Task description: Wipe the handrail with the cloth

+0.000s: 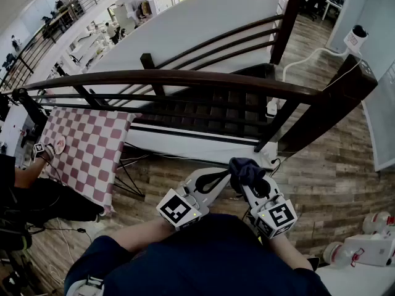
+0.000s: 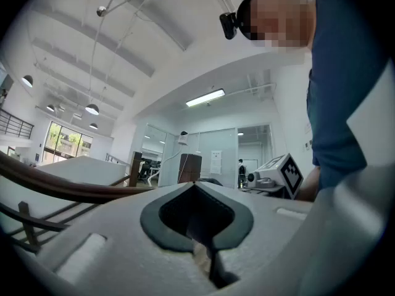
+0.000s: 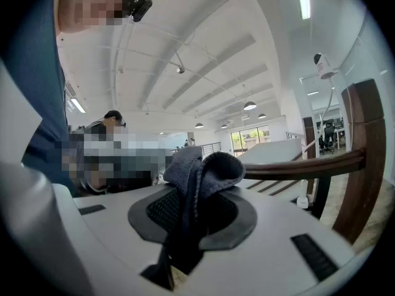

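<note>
The dark wooden handrail (image 1: pixel 185 78) curves across the head view from left to right and ends at a thick post (image 1: pixel 336 100). Both grippers are held low, near the person's body and well short of the rail. My right gripper (image 1: pixel 253 180) is shut on a dark blue cloth (image 1: pixel 245 168), which bunches up above its jaws (image 3: pixel 200 168). The left gripper (image 1: pixel 227 175) sits just beside it, shut with nothing in its jaws (image 2: pixel 195 187). From the gripper views, the rail (image 3: pixel 302 165) runs ahead on the right and also shows on the left (image 2: pixel 62 189).
Stairs (image 1: pixel 203 113) drop away beyond the rail. A red-and-white checked table (image 1: pixel 92 143) stands at the left, with another person's hand (image 1: pixel 43 150) at its edge. White machine parts (image 1: pixel 367 242) lie at the bottom right. Wood floor lies underfoot.
</note>
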`<state>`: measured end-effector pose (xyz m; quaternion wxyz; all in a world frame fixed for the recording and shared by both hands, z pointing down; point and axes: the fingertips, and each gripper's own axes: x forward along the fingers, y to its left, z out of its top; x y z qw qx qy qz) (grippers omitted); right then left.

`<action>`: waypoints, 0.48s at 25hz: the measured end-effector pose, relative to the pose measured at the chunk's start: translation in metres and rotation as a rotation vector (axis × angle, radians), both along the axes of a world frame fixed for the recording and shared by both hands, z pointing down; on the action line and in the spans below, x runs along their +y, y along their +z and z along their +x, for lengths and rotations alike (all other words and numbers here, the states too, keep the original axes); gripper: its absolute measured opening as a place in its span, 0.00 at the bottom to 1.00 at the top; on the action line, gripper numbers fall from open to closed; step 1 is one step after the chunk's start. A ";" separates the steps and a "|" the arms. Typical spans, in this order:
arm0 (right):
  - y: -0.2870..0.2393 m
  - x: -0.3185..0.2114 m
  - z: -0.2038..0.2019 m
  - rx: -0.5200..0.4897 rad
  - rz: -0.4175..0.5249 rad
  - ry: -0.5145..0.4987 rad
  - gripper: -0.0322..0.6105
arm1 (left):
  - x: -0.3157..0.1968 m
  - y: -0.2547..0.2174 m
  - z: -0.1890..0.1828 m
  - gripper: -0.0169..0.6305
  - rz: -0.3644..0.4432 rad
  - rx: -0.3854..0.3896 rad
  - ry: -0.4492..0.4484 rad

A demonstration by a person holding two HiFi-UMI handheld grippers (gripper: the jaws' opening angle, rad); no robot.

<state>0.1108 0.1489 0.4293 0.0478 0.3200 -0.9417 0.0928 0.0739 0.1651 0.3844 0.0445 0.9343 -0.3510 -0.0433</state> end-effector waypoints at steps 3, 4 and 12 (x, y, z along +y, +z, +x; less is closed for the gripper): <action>-0.001 -0.003 -0.001 0.011 0.014 -0.002 0.19 | -0.002 0.000 -0.001 0.02 0.006 -0.004 0.000; -0.001 -0.003 -0.001 0.010 0.014 -0.004 0.19 | -0.003 0.000 -0.001 0.02 0.003 -0.005 0.000; 0.000 -0.011 0.008 -0.007 -0.010 -0.022 0.19 | -0.011 0.000 0.011 0.02 0.000 -0.010 -0.021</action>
